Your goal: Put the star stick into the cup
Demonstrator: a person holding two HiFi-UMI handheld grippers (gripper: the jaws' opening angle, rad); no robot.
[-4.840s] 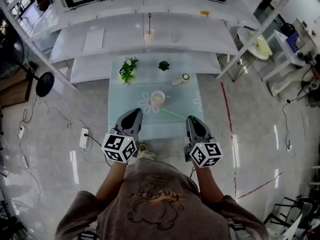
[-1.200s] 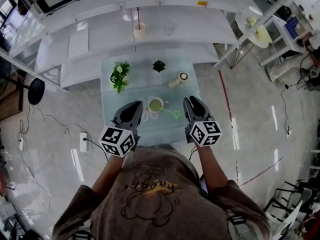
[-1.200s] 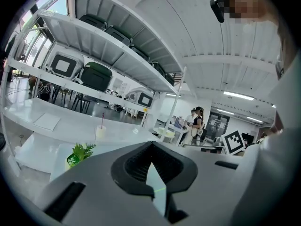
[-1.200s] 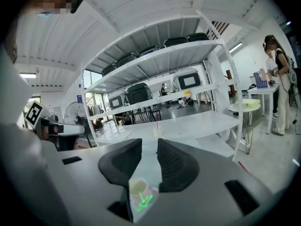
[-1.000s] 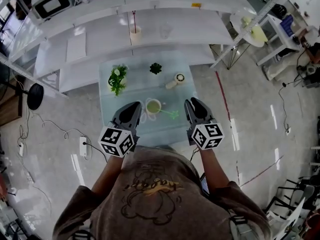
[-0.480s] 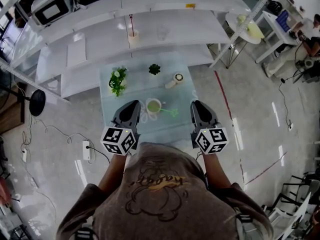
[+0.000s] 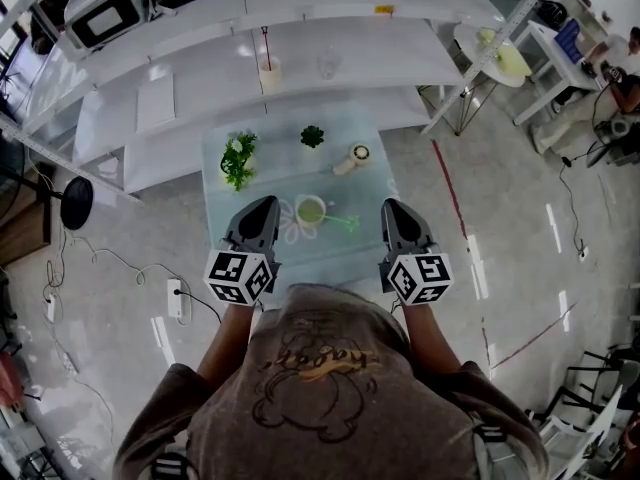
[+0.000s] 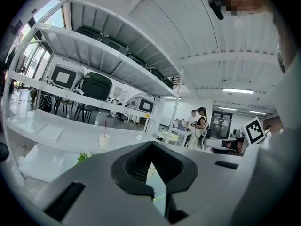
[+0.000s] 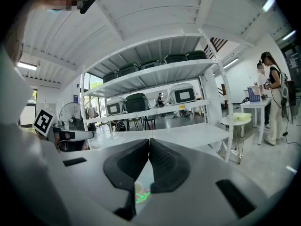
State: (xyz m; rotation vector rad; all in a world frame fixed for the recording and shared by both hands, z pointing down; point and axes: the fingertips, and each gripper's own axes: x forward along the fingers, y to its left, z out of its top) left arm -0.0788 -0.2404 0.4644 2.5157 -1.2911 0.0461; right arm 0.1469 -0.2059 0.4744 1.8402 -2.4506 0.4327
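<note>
A pale cup (image 7: 311,209) stands on the small glass table (image 7: 228,230), over a printed flower outline. Just right of the cup the green star stick (image 7: 343,220) lies flat on the glass. My left gripper (image 7: 264,206) hovers left of the cup, shut and empty. Over to the right of the stick my right gripper (image 7: 393,208) is also shut and empty. In the right gripper view its jaws (image 9: 149,141) meet at the tips, and the green star stick (image 9: 142,196) shows through the gap below. My left gripper (image 8: 151,145) shows closed tips too.
A leafy plant (image 7: 238,158), a small dark plant (image 7: 313,136) and a round handled object (image 7: 353,158) stand at the table's far side. Beyond are white shelves with a cup holding a red stick (image 7: 268,71). A round side table (image 7: 497,53) is at right.
The person has come closer to the table since the oldest frame. Both grippers now flank the cup and stick. The stick has not moved from beside the cup.
</note>
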